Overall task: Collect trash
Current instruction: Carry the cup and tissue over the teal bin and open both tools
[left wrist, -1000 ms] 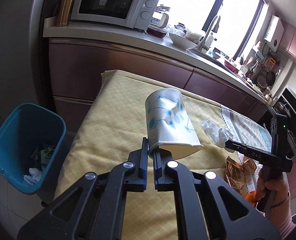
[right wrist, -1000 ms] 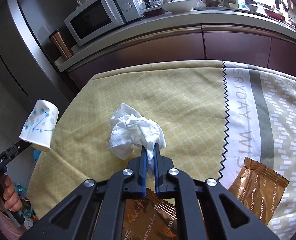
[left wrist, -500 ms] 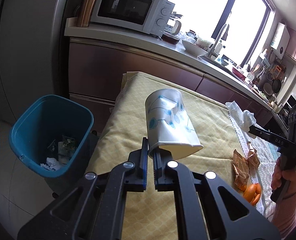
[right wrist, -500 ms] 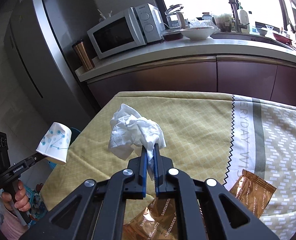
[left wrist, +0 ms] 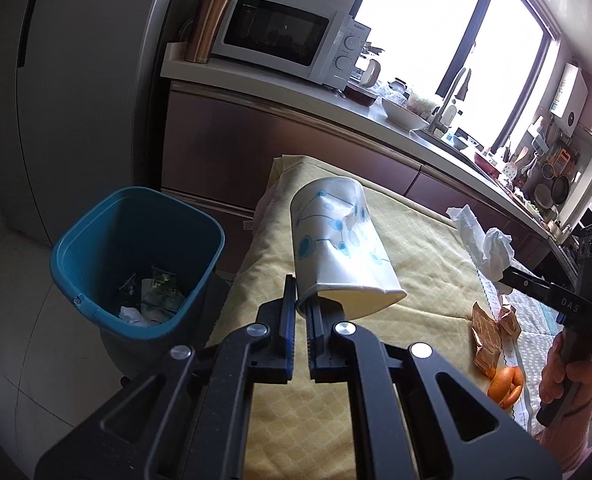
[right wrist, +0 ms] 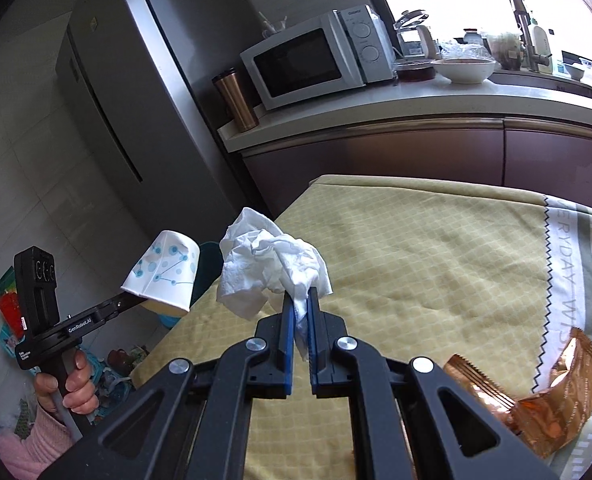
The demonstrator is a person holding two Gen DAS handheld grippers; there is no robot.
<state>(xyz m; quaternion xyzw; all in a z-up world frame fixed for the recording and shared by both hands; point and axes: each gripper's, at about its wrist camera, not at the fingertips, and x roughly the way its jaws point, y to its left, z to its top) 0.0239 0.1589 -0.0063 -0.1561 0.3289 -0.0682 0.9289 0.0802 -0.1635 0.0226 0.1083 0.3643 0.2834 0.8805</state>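
Both tools are clamped nearly shut, each on its own piece of trash. Nearest me, my left tool (left wrist: 300, 302) pinches the rim of a paper cup (left wrist: 338, 240), which sticks up and away at about 1 o'clock, its mouth squashed into a flat oval by the pads. It is white with a blue dot-and-line print, light and thin-walled; I judge the rim is the only easy place to take it, and a harder squeeze would only crumple it more. My right tool (right wrist: 300, 300) holds a crumpled white tissue (right wrist: 271, 264) by one twisted corner, the rest puffing out toward 11 o'clock. It is soft, almost weightless, and could tear or slip if tugged, so a bunched fold is the better hold than a loose edge.

Beyond the cup, at 9 o'clock and lower, stands the blue bin (left wrist: 95, 308) on the floor just beside the table (left wrist: 424, 240), with some wrappers and paper already inside. On the yellow cloth at 3 o'clock lie brown snack wrappers (left wrist: 488, 328) and orange peel (left wrist: 506, 386), not yet collected. Farthest off, a microwave (left wrist: 279, 48) sits by the window.
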